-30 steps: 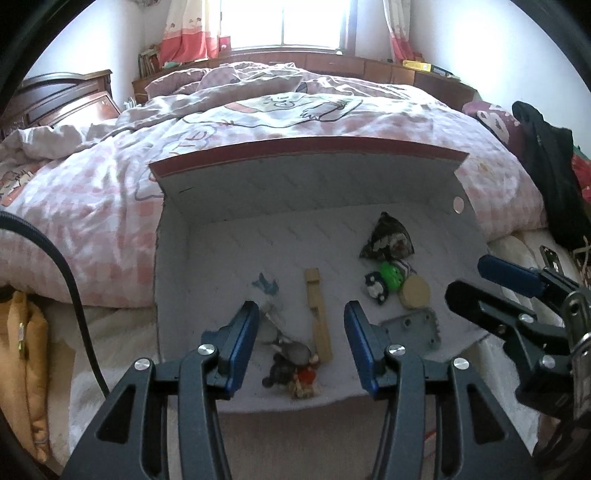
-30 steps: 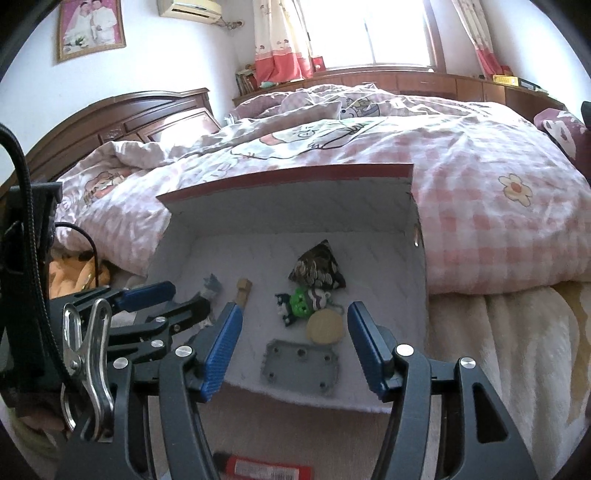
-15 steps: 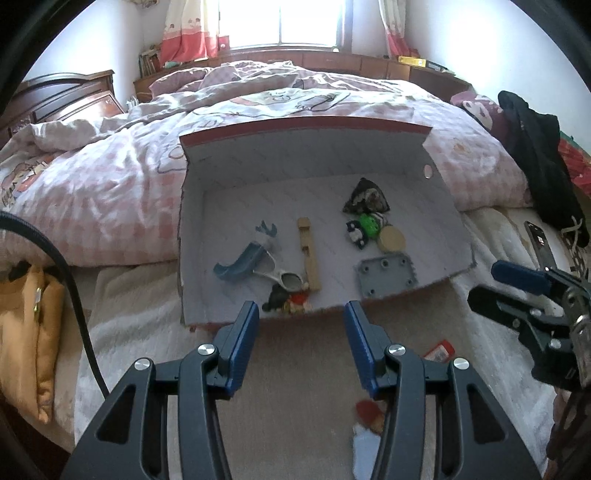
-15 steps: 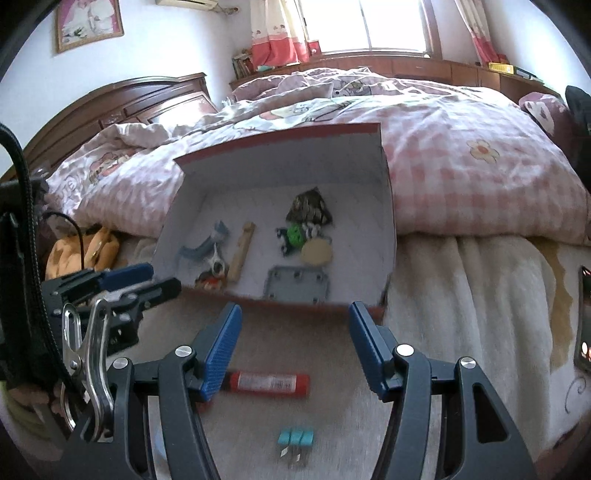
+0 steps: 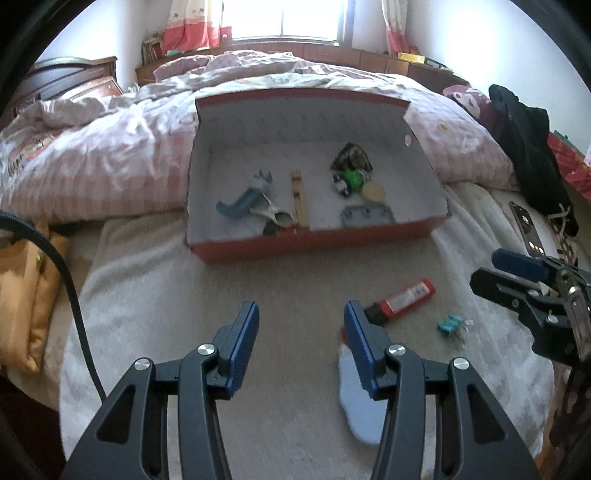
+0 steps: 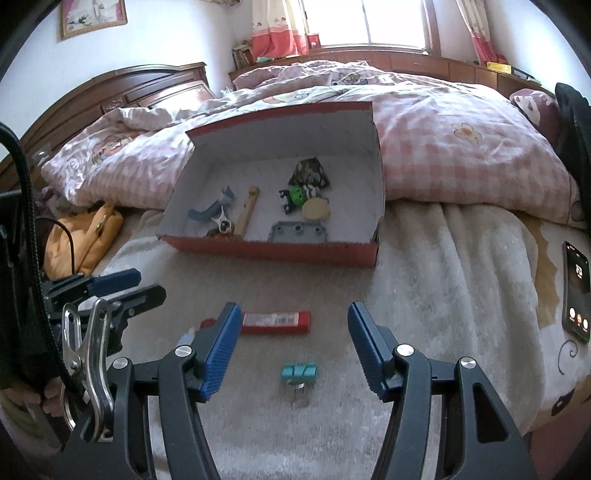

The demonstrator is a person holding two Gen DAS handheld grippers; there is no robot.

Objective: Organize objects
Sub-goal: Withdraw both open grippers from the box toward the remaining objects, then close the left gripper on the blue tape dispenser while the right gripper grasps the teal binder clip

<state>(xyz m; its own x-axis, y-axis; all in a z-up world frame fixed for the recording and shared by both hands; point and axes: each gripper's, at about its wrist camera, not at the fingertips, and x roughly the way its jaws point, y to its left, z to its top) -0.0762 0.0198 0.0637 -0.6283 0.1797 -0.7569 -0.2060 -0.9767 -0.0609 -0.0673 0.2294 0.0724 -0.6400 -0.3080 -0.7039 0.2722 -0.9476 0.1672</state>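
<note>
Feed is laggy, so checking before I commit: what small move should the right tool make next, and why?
Probably ease the right tool down and forward onto the small teal piece. It lies loose on the blanket just ahead, between the open, empty fingers, while the red box already holds other bits. The red tube also waits outside.

A bright window (image 6: 364, 22) with pink curtains (image 6: 280, 27) — white walls, dark wooden headboard (image 6: 122, 92).
</note>
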